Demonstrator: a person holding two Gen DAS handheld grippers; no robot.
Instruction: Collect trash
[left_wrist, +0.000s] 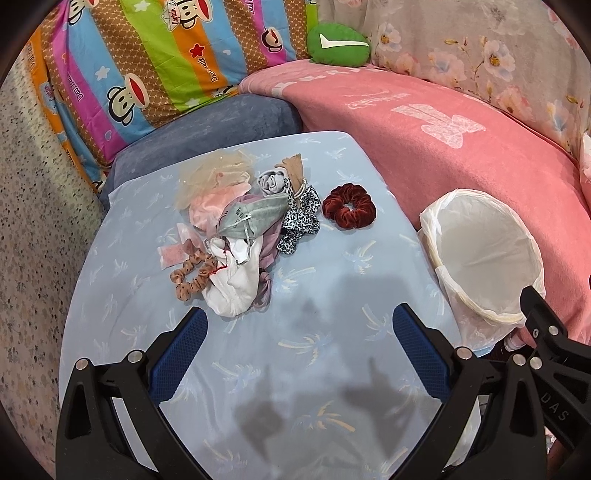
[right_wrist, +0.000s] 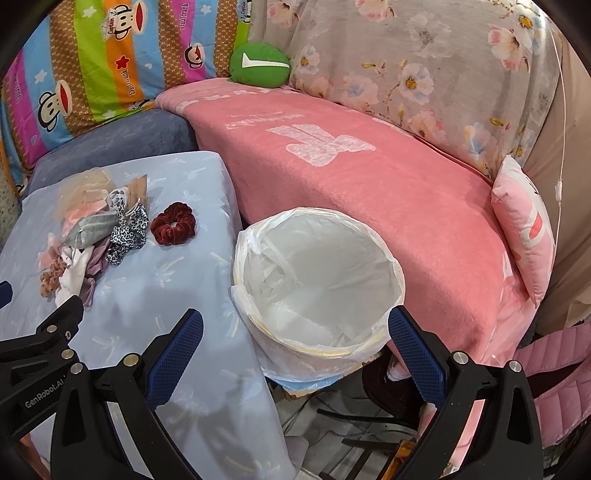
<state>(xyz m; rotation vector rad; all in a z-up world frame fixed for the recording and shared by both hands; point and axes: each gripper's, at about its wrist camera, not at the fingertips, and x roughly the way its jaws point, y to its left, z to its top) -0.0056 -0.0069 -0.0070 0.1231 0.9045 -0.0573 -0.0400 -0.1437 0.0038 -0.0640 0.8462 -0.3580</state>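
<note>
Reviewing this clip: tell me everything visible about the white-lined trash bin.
The trash bin is a round, open-topped container lined with a thin, translucent white plastic bag whose edge folds over the rim and hangs crumpled down the outside. A pale yellowish rim shows through at the near edge. It looks empty: only wrinkled liner shows inside. It stands tilted toward the camera, between the light blue cloth-covered surface and the pink blanket, pressed against the blanket. Neither gripper touches it; the right gripper hovers open just before it.

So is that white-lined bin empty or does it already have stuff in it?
Empty: the bin shows only its bare white liner inside.
</note>
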